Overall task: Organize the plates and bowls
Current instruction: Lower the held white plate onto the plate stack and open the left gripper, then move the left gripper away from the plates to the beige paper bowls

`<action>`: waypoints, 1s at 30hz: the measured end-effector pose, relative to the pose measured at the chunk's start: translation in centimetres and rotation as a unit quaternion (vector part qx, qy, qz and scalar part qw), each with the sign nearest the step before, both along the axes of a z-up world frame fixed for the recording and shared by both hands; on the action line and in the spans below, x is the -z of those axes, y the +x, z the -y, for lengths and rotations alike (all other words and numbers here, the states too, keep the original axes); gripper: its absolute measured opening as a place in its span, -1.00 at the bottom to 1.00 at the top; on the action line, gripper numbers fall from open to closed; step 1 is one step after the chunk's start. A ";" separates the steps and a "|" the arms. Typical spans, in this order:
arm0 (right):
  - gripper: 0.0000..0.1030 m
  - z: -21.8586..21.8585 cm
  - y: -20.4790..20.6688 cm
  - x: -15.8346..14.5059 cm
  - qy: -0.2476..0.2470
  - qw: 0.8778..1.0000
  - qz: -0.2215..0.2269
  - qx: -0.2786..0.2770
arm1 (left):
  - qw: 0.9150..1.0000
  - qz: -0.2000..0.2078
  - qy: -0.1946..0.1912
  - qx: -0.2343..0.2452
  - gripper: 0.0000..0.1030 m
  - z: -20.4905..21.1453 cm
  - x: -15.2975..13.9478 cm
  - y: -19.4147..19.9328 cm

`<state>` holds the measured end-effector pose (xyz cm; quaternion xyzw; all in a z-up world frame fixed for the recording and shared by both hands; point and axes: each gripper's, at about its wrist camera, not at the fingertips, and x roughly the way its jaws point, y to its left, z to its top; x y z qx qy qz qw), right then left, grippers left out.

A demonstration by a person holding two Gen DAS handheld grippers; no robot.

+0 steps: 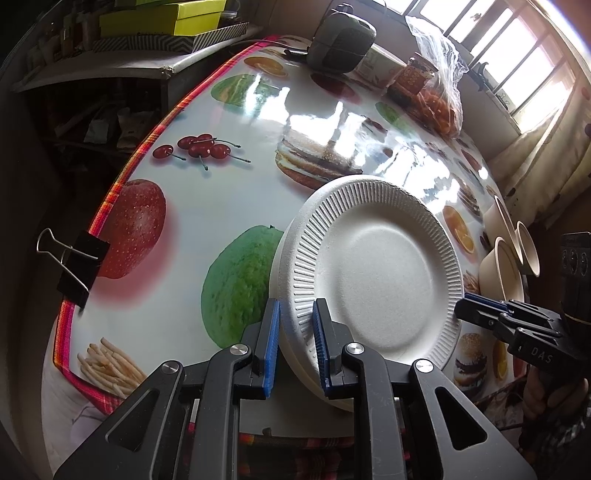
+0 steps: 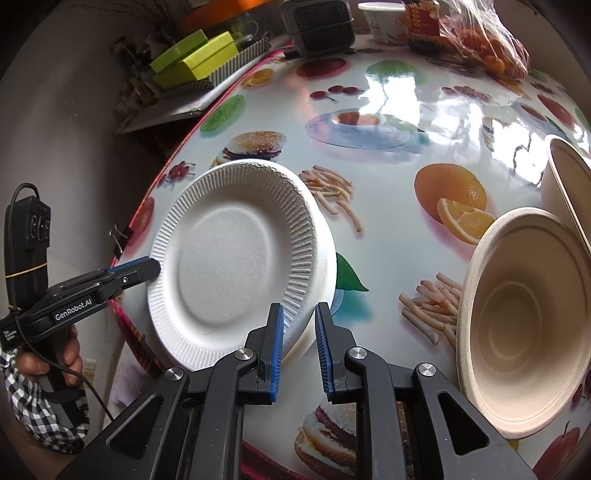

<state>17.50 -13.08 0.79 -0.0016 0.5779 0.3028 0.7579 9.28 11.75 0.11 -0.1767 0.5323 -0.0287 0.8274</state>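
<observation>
Seemingly tilted, the plate (image 1: 373, 266) rim sits clamped in the left gripper (image 1: 295, 343).

White lettering "GenRobot.AI" runs along the black side of the left tongs (image 2: 147, 269), seen from the right wrist view. The letters "DAS" stand on the black body of the right tongs (image 1: 467, 301) (seen from the left wrist view). Print on the jar (image 2: 419, 18) and cup (image 2: 382, 20) at the desk's far edge is too blurred to read.
</observation>
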 end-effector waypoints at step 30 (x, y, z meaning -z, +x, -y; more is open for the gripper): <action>-0.29 1.0 -0.3 -1.1 0.009 1.000 0.020 0.019 | 1.000 0.023 0.008 -0.001 -0.24 0.2 -1.5 0.0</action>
